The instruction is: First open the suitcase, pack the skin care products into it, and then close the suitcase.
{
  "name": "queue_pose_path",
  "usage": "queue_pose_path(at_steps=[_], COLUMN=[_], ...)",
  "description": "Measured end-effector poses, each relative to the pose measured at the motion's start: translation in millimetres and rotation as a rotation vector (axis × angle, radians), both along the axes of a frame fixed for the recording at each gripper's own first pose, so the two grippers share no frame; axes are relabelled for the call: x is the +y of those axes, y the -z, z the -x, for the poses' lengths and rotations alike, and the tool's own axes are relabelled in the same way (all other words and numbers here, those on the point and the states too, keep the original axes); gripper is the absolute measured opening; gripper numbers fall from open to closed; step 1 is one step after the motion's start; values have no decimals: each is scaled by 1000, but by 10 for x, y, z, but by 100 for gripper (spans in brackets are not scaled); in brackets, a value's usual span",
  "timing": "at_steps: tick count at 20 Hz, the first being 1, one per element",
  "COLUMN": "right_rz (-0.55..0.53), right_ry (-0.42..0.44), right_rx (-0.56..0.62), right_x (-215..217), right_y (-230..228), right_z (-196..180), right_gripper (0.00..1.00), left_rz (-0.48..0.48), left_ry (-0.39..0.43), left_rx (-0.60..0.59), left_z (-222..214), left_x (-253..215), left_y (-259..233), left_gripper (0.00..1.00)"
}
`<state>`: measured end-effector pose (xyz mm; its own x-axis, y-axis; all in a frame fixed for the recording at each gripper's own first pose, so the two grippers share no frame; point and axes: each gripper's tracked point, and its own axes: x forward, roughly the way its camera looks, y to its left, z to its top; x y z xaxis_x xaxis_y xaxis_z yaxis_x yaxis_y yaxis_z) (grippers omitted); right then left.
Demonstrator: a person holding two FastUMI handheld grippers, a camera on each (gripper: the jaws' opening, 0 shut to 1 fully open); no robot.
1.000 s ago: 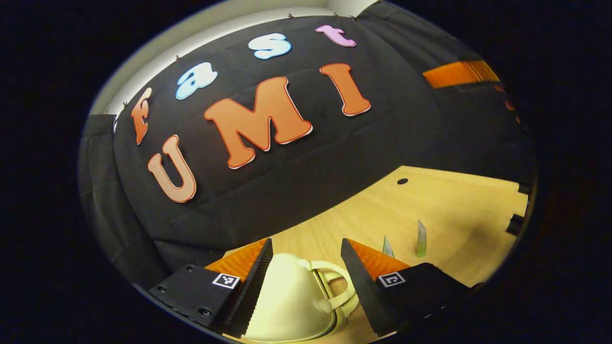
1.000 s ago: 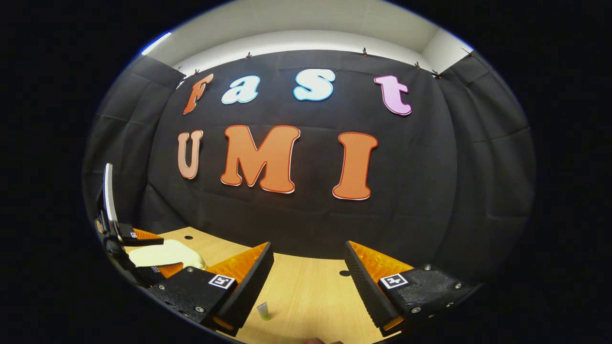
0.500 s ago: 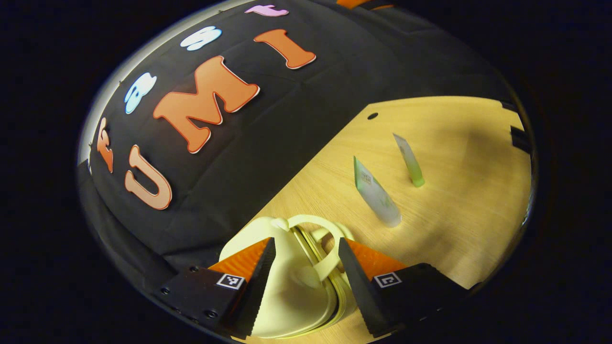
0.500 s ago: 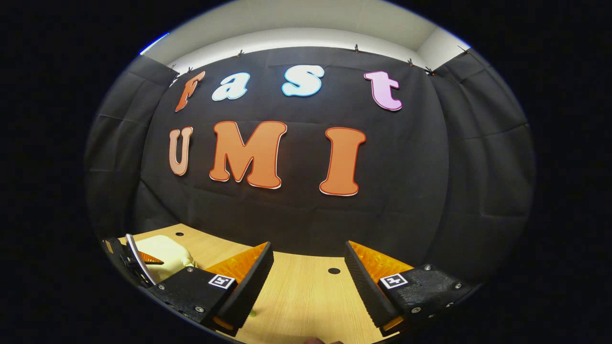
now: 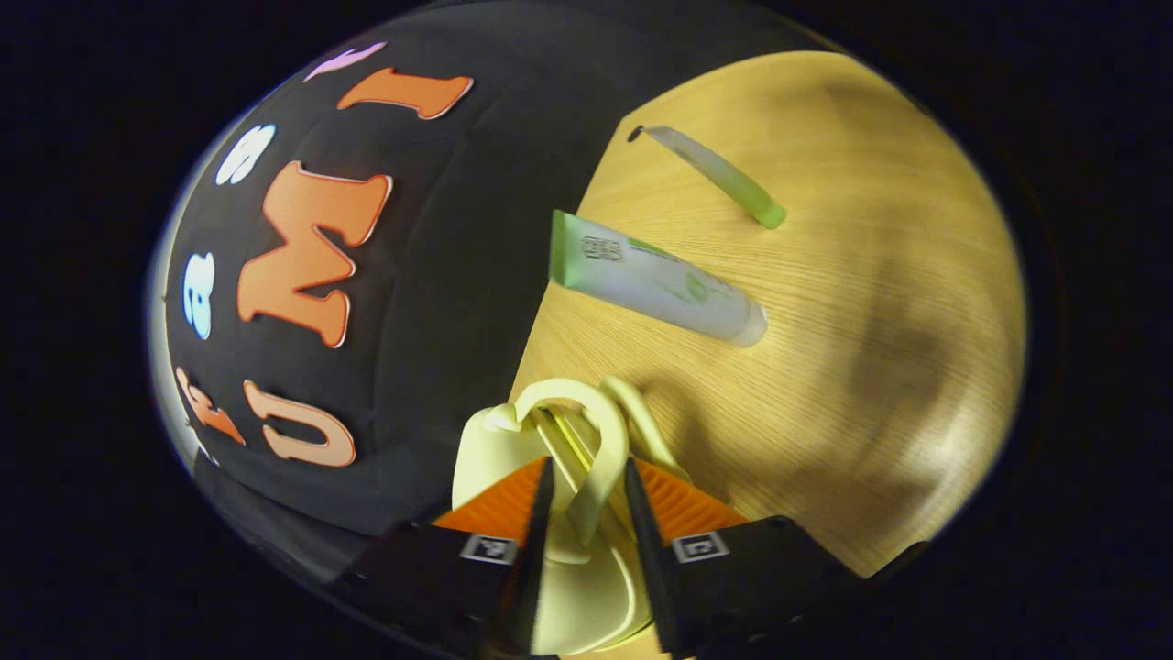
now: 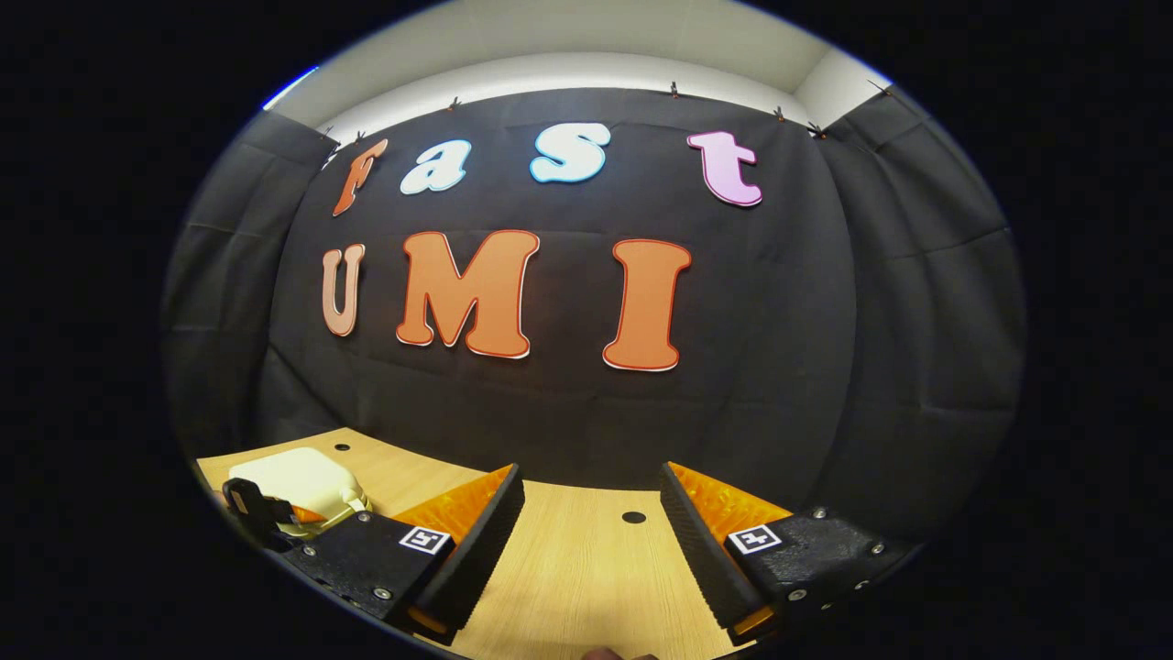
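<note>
L gripper (image 5: 583,513): jaws narrowed, one finger each side of the suitcase handle (image 5: 600,440); gap small but whether both fingers actually press the loop, can't tell.
Suitcase (image 5: 577,587): small, pale cream, lies on the table directly under/between L fingers; looks closed, seam w/ yellowish edge running down the middle. Also seen in right gripper view (image 6: 298,481), far left, w/ the L gripper on its near side.
Handle: curved cream loop, arches up btwn the L fingers.
Table (image 5: 871,302): light wood, fills the right part of the left gripper view.
Large tube (image 5: 655,289): white w/ green crimped end, past the suitcase, cap end on the table, crimp end toward the wall.
Thin tube (image 5: 719,174): clear-to-green, farther out, apart from the large one, near a small hole in the tabletop.
R gripper (image 6: 591,532): fingers spread wide, nothing btwn them, above bare table (image 6: 586,568), well apart from the suitcase.
</note>
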<state>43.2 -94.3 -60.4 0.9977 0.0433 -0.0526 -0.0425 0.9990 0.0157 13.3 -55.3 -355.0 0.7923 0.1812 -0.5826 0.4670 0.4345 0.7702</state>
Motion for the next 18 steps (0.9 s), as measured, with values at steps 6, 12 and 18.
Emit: queue_pose_path(at_steps=[6, 12, 18], right_rz=[-20, -16, -32], right_ry=[-16, -34, -85], right_rx=[-6, 13, 36], right_x=[-114, -17, 481], right_y=[76, 162, 166], right_z=[33, 54, 40], right_gripper=[94, 94, 94], left_rz=[102, 259, 469], left_ry=[-76, -172, -328], left_rx=[-57, -203, -370], left_z=[-12, -59, -117], left_x=[48, 64, 116], left_y=[-248, -509, -660], left_gripper=[9, 6, 5])
